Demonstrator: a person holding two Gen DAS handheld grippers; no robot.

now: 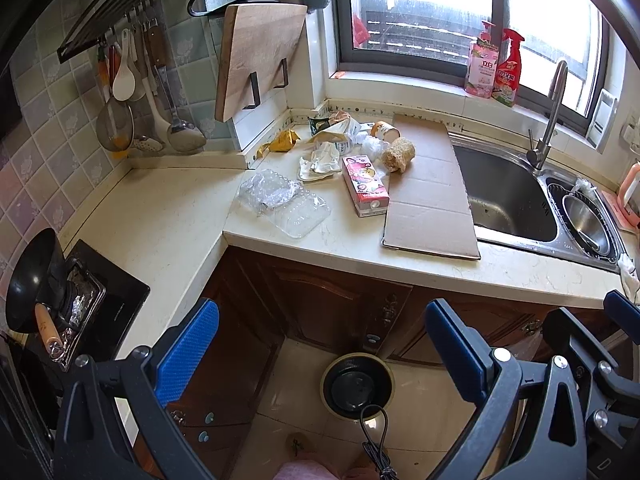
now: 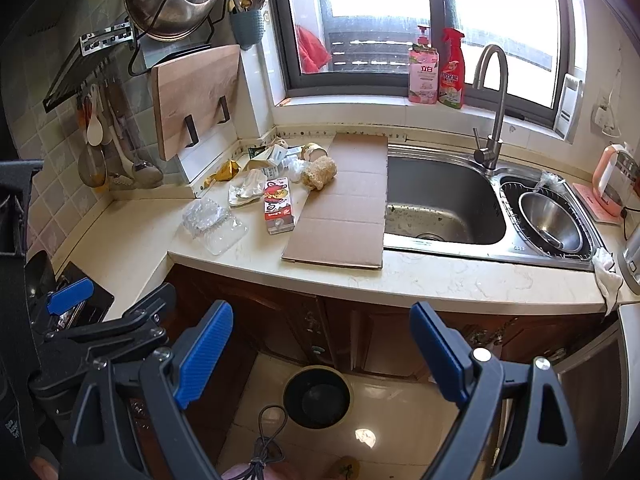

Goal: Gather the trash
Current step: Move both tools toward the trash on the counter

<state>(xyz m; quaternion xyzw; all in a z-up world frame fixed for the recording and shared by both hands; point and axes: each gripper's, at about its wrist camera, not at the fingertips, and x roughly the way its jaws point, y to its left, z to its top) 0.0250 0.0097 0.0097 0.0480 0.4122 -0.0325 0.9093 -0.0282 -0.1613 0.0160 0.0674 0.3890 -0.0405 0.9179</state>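
**A:** What did my two claws look like at that moment?

**B:** My left claw (image 1: 320, 352) hung released in front of the cupboard doors, its blue pads wide apart and holding nothing. My right claw (image 2: 322, 354) was the same, spread and empty, just beside the left one.

**A:** Where was the trash?

**B:** It lay in the back corner of the pale worktop (image 2: 440, 280), left of the steel sink (image 2: 440, 208). A flat sheet of cardboard (image 2: 340, 216) lay beside the sink, its right edge over the basin. A pink carton (image 2: 279, 208) lay on its side at the cardboard's left edge. Nearer the corner sat a crumpled clear plastic box (image 2: 214, 222), a yellow wrapper (image 2: 226, 171), crumpled white wrappers (image 2: 246, 192) and a tan lump (image 2: 319, 174) on the cardboard.

**A:** And a bin?

**B:** A round dark bin (image 2: 317, 397) stood on the tiled floor under the worktop, seen between my right claw's pads.
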